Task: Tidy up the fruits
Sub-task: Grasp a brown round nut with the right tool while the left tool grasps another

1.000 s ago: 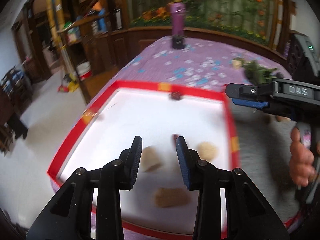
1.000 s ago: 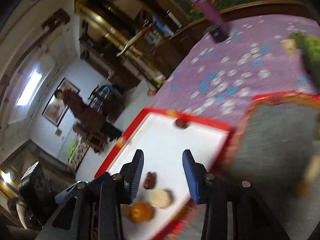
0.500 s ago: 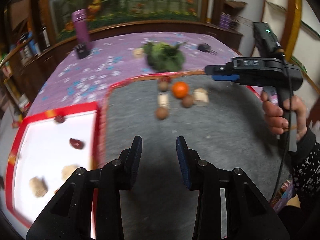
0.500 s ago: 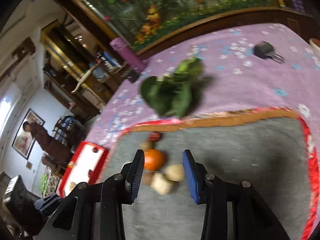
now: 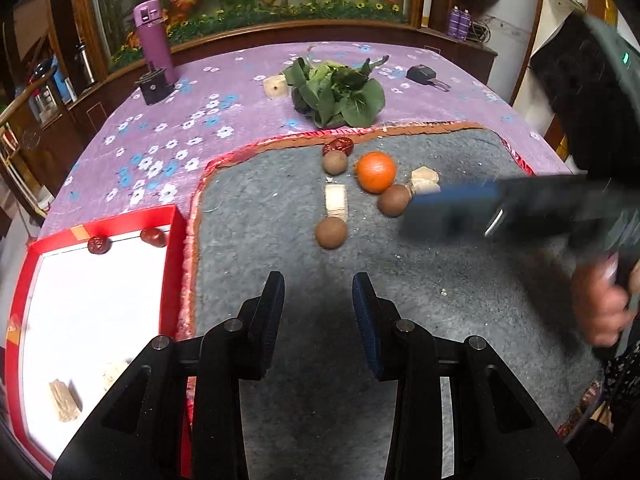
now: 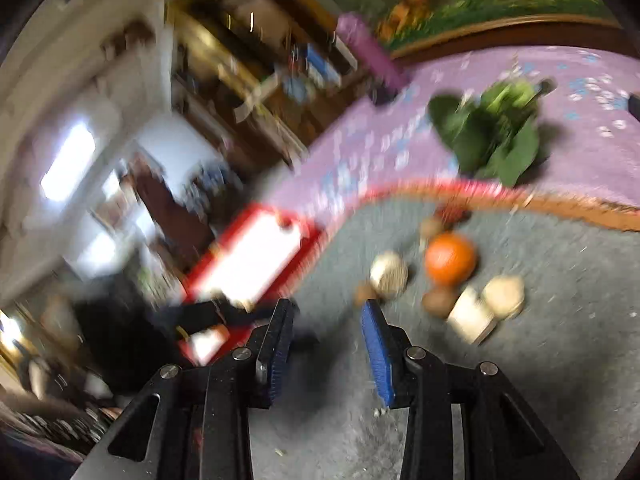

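An orange (image 5: pixel 376 172) lies on the grey mat (image 5: pixel 440 280) with three brown round fruits (image 5: pixel 331 232), a red date (image 5: pixel 339 146) and pale chunks (image 5: pixel 336 202). A red-rimmed white tray (image 5: pixel 176 264) at the left holds two dates (image 5: pixel 153 237) and pale pieces (image 5: pixel 64 400). My left gripper (image 5: pixel 318 292) is open and empty, hovering over the mat short of the fruits. My right gripper (image 6: pixel 327 320) is open and empty; the orange (image 6: pixel 450 258) is ahead to its right. It shows blurred in the left wrist view (image 5: pixel 452 212) beside the fruits.
A bunch of green leaves (image 5: pixel 340 92) lies on the purple flowered cloth behind the mat. A purple flask (image 5: pixel 154 40) stands at the far left, a black key fob (image 5: pixel 424 76) at the far right. The table edge drops off left of the tray.
Both views have swung from the white tray to the grey mat with the fruit group. My right gripper has dropped toward the fruits and is moving fast.
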Demonstrator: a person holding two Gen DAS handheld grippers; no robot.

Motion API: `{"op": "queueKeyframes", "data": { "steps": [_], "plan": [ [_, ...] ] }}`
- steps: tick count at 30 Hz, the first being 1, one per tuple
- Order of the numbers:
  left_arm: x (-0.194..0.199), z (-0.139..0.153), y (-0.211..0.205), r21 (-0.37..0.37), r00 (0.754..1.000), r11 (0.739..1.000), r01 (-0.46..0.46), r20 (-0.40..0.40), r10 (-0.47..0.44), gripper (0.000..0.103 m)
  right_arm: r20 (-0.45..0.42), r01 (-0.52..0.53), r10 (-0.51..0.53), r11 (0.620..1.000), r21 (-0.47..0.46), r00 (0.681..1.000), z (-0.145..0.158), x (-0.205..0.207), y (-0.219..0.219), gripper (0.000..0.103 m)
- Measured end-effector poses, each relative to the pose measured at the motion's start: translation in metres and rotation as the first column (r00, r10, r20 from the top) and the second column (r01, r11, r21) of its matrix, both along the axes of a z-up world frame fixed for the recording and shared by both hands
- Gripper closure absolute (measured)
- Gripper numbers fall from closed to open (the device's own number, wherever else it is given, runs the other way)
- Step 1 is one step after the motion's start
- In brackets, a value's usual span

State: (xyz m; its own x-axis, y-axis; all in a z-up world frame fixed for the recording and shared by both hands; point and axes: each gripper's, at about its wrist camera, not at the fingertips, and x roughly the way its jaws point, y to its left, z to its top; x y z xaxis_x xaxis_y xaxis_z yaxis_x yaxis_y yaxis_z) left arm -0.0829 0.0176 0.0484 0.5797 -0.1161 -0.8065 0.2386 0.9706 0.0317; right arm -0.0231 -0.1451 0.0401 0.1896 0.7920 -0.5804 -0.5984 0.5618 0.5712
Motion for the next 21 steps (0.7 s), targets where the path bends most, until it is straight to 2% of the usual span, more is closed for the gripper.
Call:
{"op": "queueKeyframes", "data": {
  "steps": [2,3,5,6,9,12,16,21],
  "plan": [
    [0.000,0.000,0.002,-0.001,1.000,1.000,0.001,0.003,-0.001,0.068,-0.017,-0.006,0.004,0.996,-0.086,1.000,-0.011,0.002,0.009,0.067],
    [0.001,-0.001,0.001,-0.003,1.000,1.000,0.000,0.002,0.000,0.068,-0.030,0.018,-0.022,0.991,-0.135,0.999,-0.018,0.006,0.009,0.067],
    [0.004,-0.002,0.001,-0.010,1.000,1.000,0.005,0.000,-0.005,0.068,0.000,0.087,-0.088,0.979,-0.183,0.996,-0.019,0.011,0.001,0.067],
    [0.006,-0.002,0.000,-0.012,1.000,1.000,0.011,0.000,-0.011,0.068,0.035,0.127,-0.123,0.973,-0.191,0.992,-0.017,0.012,-0.005,0.067],
    [0.015,-0.007,-0.005,-0.016,0.999,0.999,0.034,-0.006,-0.034,0.068,0.076,0.146,-0.135,0.974,-0.171,0.988,-0.012,0.018,-0.005,0.067],
    [0.025,-0.012,-0.008,-0.028,0.999,0.998,0.047,-0.021,-0.048,0.068,0.119,0.147,-0.121,0.960,-0.237,0.985,-0.014,0.019,0.010,0.070],
    [0.034,-0.018,-0.007,-0.056,0.997,0.997,0.058,-0.041,-0.060,0.068,0.201,0.179,-0.126,0.945,-0.273,0.971,-0.015,0.016,0.023,0.070],
    [0.040,-0.022,-0.002,-0.064,0.997,0.996,0.055,-0.045,-0.058,0.068,0.225,0.193,-0.130,0.939,-0.285,0.966,-0.017,0.017,0.032,0.069]
  ]
}}
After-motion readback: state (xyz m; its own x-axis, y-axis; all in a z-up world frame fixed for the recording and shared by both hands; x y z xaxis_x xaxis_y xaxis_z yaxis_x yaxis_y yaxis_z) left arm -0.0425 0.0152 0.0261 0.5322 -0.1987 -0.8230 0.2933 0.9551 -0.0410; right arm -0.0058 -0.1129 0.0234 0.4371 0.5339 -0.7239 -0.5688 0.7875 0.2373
